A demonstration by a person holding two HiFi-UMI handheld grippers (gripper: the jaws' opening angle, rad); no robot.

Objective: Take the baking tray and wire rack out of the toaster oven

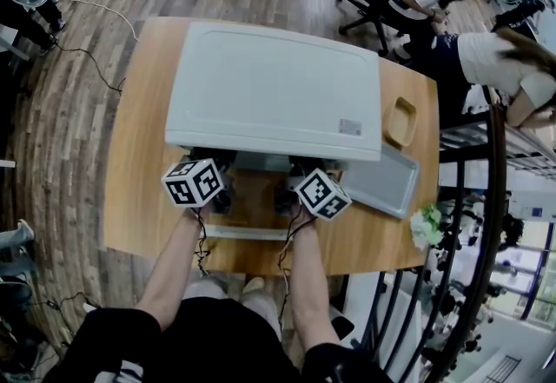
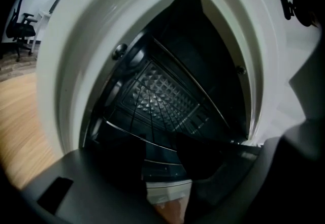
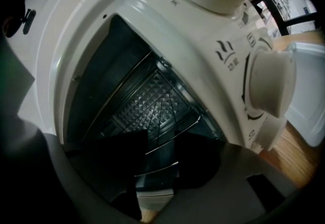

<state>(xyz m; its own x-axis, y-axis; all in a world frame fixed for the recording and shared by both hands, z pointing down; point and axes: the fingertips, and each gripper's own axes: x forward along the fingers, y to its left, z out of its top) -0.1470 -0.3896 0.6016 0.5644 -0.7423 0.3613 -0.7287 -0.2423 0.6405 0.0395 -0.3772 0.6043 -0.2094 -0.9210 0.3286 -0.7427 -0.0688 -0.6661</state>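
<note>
Holding both grippers at the oven mouth, my arms are reaching side by side over the lowered door (image 1: 244, 232).

On the left gripper (image 2: 161, 148) the fingers are standing at a middling gap, neither wide nor together. A thin wire is crossing that gap, and I am not seeing either pad pressing on it. On the right gripper (image 3: 161, 144) the fingers are sitting at a similar gap. The front wire of the wire rack (image 3: 156, 169) is running across between them with space showing around it, so I am reading no grip yet.

Key relation: the rack is lying flat inside the toaster oven (image 1: 274, 86), directly ahead of both sets of fingers. Its long front edge is running left to right across both gaps. The left hand is covering the left part and the right hand the right part; neither is looking nearer. I am judging that the pull needs to come straight back over the door, both hands together, or the rack may skew in its side rails.

Contents: the oven is holding the rack and nothing else that I am making out, with the dimpled back wall showing behind it. A grey baking tray (image 1: 382, 181) is lying empty on the table (image 1: 139, 199) just right of the oven, already out by my reading. Beyond it a small wooden dish (image 1: 401, 121) is sitting, apparently empty.
</note>
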